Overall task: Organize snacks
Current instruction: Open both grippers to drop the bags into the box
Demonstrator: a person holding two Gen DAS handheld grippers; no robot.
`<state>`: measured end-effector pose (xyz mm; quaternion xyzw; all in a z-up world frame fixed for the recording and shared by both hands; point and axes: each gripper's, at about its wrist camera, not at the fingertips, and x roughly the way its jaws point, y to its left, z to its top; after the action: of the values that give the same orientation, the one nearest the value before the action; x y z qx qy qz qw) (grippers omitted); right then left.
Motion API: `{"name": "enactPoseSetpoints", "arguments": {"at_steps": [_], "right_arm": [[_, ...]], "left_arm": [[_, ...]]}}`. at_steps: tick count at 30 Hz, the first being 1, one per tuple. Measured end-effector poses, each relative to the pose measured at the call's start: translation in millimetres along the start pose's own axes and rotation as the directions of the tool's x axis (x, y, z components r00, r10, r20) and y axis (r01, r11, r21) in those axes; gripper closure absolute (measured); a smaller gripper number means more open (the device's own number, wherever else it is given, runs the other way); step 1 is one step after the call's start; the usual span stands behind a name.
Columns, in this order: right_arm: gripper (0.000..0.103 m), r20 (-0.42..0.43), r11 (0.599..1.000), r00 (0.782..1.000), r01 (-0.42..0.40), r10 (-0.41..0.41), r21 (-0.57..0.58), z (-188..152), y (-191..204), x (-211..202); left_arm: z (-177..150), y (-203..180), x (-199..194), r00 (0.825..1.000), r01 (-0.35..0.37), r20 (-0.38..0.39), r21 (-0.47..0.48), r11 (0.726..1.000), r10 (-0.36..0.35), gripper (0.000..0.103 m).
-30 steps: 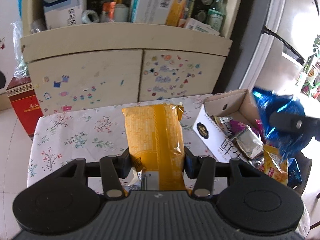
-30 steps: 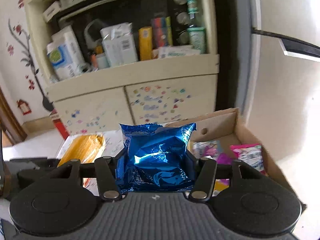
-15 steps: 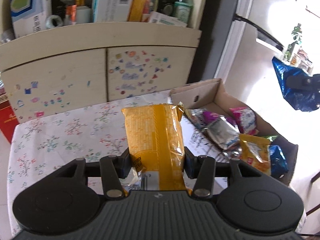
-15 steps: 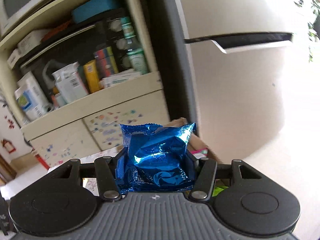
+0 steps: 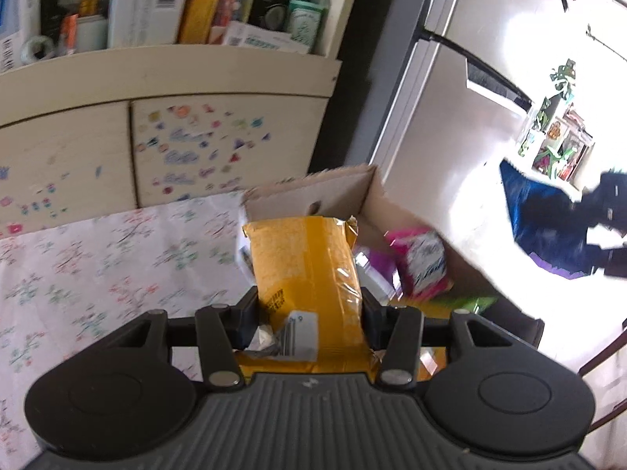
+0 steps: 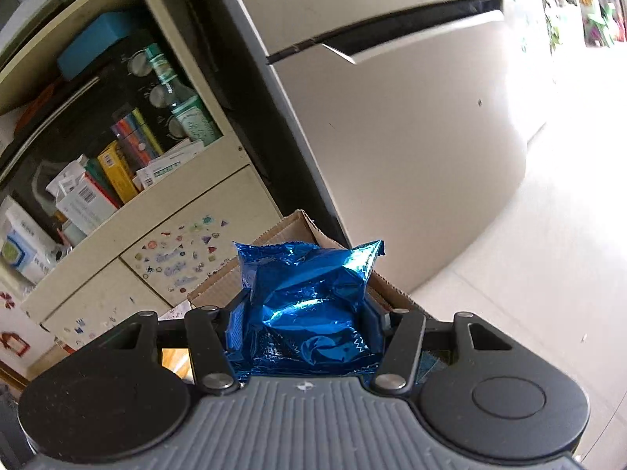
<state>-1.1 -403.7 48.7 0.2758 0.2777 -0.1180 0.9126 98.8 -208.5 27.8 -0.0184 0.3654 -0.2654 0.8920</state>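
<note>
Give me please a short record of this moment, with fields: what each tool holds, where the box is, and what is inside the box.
left tool: shut on the yellow snack pack, held over the near edge of the box
right tool: shut on the blue foil pack
cardboard box: open, on the floral tablecloth, in front of the sticker-covered cabinet
box contents: a pink packet; others are blurred
</note>
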Motion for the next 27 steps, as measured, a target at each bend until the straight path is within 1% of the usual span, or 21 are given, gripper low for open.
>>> {"name": "enactPoseSetpoints", "arguments": {"at_steps": [3, 7, 9, 10, 11, 12, 13, 15, 16, 21, 25, 27], "right_arm": [[0.04, 0.001, 1.0, 1.0, 0.017, -0.017, 0.012, 0.3, 0.1, 2.1], [0.04, -0.01, 0.998, 1.0, 0.012, -0.011, 0.056, 2.3, -2.9, 8.5], [0.039, -0.01, 0.997, 1.0, 0.014, -0.014, 0.074, 2.6, -5.4, 14.0], [0.038, -0.012, 0.997, 1.0, 0.017, -0.017, 0.078, 2.2, -5.9, 16.3], [0.037, -0.015, 0.996, 1.0, 0.022, -0.02, 0.085, 1.5, -6.6, 17.6], [0.033, -0.021, 0.996, 1.0, 0.021, -0.019, 0.092, 1.6, -6.6, 19.6], [0.031, -0.029, 0.995, 0.999, 0.016, -0.013, 0.097, 1.4, -7.4, 20.3], [0.024, -0.029, 0.995, 1.0, 0.011, -0.008, 0.101, 1.5, -8.4, 18.4], [0.023, -0.028, 0.995, 1.0, 0.01, -0.007, 0.097, 1.5, -8.1, 16.9], [0.018, -0.036, 0.998, 0.999, 0.005, -0.003, 0.062, -0.5, -5.7, 13.1], [0.017, -0.068, 1.0, 0.997, 0.026, -0.025, 0.007, -5.4, -0.5, 15.0], [0.012, -0.073, 0.999, 0.997, 0.039, -0.04, -0.018, -8.9, 1.8, 13.9]], "left_arm": [[16.9, -13.5, 13.6, 1.0, 0.004, 0.006, 0.011, 1.0, -0.004, 0.053], [36.7, -31.3, 31.7, 1.0, 0.003, 0.022, 0.042, 0.999, -0.003, 0.053], [44.1, -36.0, 45.2, 1.0, 0.002, 0.014, 0.032, 0.999, -0.003, 0.051], [47.0, -37.0, 51.5, 1.0, 0.002, 0.003, 0.019, 1.0, -0.002, 0.047], [49.2, -37.8, 55.7, 1.0, 0.0, -0.007, 0.004, 1.0, 0.0, 0.037], [50.5, -38.3, 56.3, 1.0, -0.002, -0.008, -0.012, 1.0, 0.002, 0.029], [50.2, -39.1, 53.7, 1.0, -0.003, 0.001, -0.024, 1.0, 0.003, 0.026], [47.4, -40.6, 45.1, 1.0, 0.006, 0.013, -0.033, 0.999, -0.005, 0.013], [45.9, -41.5, 40.9, 1.0, 0.005, 0.012, -0.032, 0.999, -0.005, 0.011], [34.9, -42.3, 20.1, 0.999, -0.047, -0.005, -0.03, 0.998, 0.047, 0.009], [23.7, -42.1, 6.9, 0.994, -0.109, -0.034, -0.019, 0.994, 0.108, 0.008], [18.4, -41.5, 1.1, 0.989, -0.14, -0.047, -0.016, 0.99, 0.139, 0.008]]}}
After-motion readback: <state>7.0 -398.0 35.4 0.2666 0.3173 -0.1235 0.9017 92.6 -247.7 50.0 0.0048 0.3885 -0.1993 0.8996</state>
